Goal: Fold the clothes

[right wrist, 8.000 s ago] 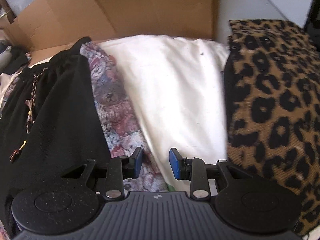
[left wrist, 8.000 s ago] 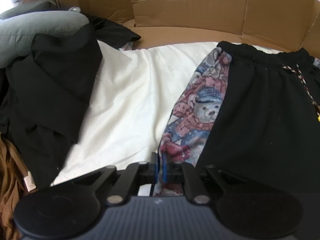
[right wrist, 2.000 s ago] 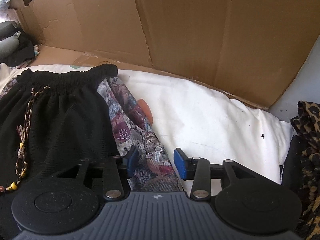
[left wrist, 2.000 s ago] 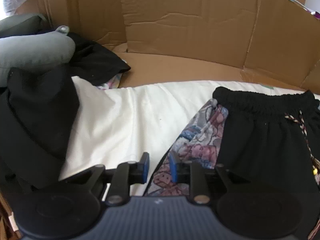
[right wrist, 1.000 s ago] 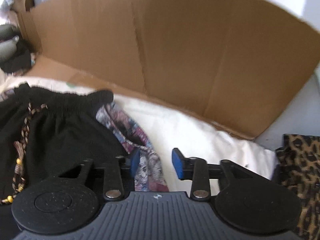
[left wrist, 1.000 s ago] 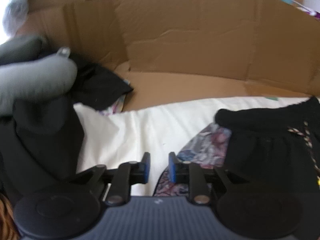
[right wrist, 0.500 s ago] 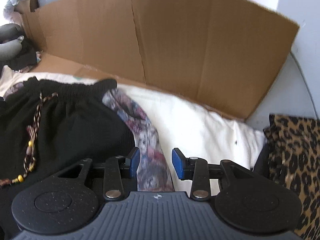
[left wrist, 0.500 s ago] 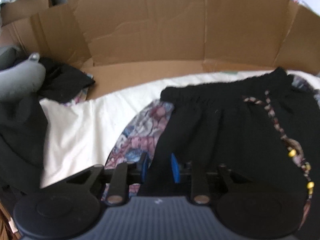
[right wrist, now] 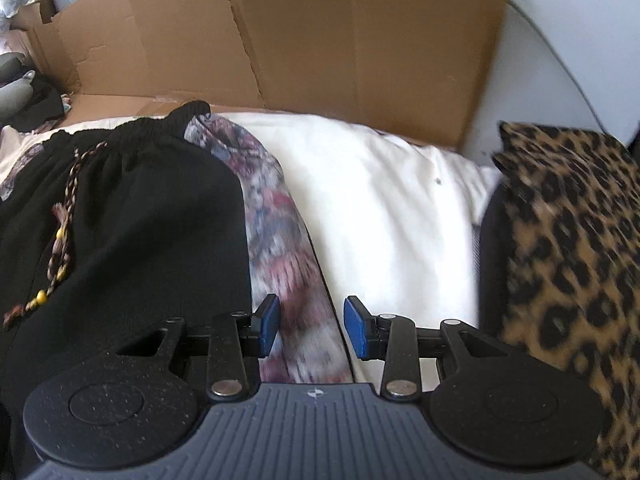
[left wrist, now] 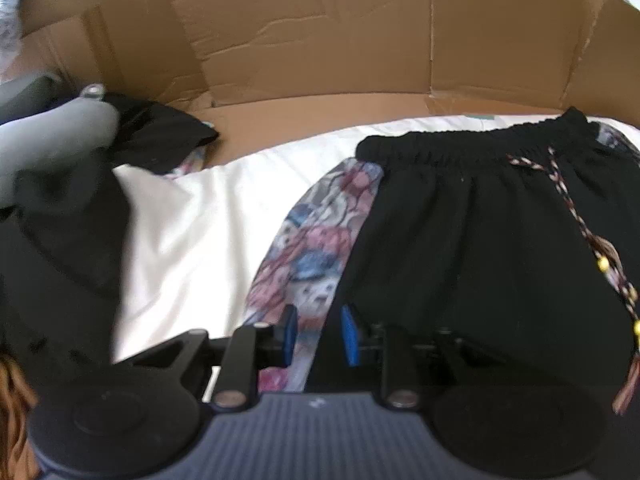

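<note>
we had the black shorts (left wrist: 480, 240) lying flat on the white sheet (left wrist: 192, 232), waistband toward the cardboard wall (left wrist: 320, 40), a bear-print cloth (left wrist: 312, 248) poking out from under both sides. our left tongs (left wrist: 316, 334) hung narrowly parted over its left edge, gripping nothing. our right tongs (right wrist: 312, 324) stood wider, empty, over the right strip, beside the leopard-print fabric (right wrist: 568, 248).

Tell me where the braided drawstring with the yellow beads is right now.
The braided drawstring hangs down the front of the black shorts from their elastic waistband, at the right of the left wrist view and at the left of the right wrist view.
</note>
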`<state>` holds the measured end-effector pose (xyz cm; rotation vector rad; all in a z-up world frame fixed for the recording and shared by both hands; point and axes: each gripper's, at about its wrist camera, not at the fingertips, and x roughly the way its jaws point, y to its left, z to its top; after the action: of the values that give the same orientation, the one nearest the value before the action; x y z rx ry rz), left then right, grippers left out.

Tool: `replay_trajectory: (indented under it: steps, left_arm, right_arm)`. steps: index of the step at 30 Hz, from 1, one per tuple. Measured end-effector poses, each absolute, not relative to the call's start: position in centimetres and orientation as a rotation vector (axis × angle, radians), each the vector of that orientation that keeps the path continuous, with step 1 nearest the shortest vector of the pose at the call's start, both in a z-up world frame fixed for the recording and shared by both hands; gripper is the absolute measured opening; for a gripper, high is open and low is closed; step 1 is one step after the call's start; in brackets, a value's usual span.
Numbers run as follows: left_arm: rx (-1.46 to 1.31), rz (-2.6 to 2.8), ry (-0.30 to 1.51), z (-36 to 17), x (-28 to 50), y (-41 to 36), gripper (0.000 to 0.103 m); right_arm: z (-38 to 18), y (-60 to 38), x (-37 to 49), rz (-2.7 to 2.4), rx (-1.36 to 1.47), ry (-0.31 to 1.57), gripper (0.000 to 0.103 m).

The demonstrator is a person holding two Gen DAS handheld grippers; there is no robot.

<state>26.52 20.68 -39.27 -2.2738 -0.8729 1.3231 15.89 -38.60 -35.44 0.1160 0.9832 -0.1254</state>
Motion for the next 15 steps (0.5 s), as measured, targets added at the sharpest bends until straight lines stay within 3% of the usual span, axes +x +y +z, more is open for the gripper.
replay_trajectory:
  steps: [7,9,15]
  left_arm:
    - [-2.320,1.281,-0.842,-38.1,28.5,16.5,0.027]
    - [-2.341,1.272,-0.832,-37.9,29.3,15.5,0.027]
    - [-2.408,1.193,-0.778,-37.7,31.9,12.2,0.027]
  right_arm:
    - [-34.5,-39.3,12.6,-0.145,0.109,1.001,0.040]
    - [-34.5,-39.6,12.0,-0.162,0.123,1.004,0.034]
    - [-36.2,-39.6,10.8,-0.175,0.136,1.060,0.031]
